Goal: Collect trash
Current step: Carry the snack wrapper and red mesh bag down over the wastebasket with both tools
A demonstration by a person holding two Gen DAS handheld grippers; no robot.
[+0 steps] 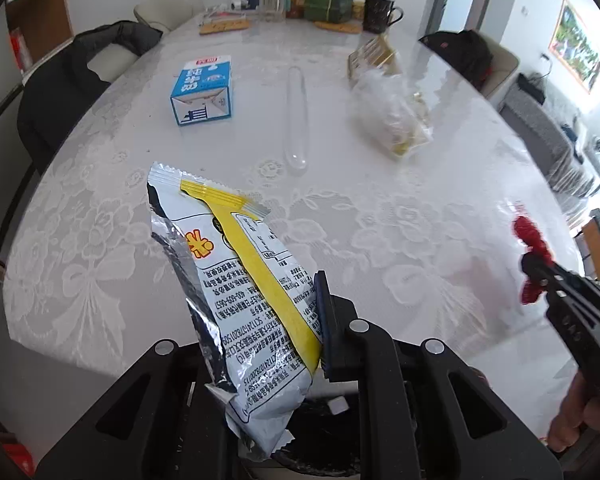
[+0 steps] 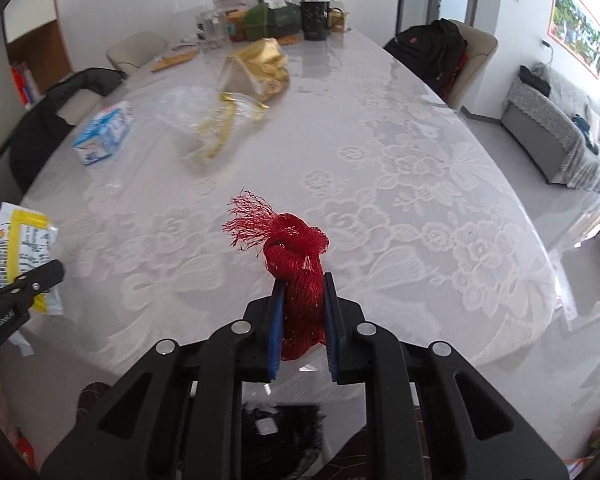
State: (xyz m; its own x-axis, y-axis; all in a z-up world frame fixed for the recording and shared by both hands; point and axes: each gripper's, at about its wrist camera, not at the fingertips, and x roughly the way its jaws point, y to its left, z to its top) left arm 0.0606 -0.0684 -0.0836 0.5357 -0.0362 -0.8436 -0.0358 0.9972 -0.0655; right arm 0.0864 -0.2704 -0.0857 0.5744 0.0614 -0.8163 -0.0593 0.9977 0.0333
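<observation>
In the left wrist view my left gripper (image 1: 296, 312) is shut on a silver and yellow snack wrapper (image 1: 240, 280), which stands up above the near edge of the lace-covered table (image 1: 380, 220); the wrapper hides one finger. My right gripper (image 2: 302, 292) is shut on a knotted red mesh net (image 2: 296, 256). Each gripper shows at the edge of the other's view: the right one (image 1: 540, 276) with the red net (image 1: 530, 236), the left one (image 2: 40, 276) with the wrapper (image 2: 16, 248). A dark bin (image 2: 280, 428) lies below the table edge.
On the table lie a blue and white carton (image 1: 204, 88), a clear plastic tube (image 1: 297, 116), a crumpled clear bag (image 1: 392, 112) and a gold bag (image 2: 260, 68). A mug (image 1: 378, 12), jars and a tissue box crowd the far end. Chairs hold a black jacket (image 1: 68, 80) and a backpack (image 2: 428, 56).
</observation>
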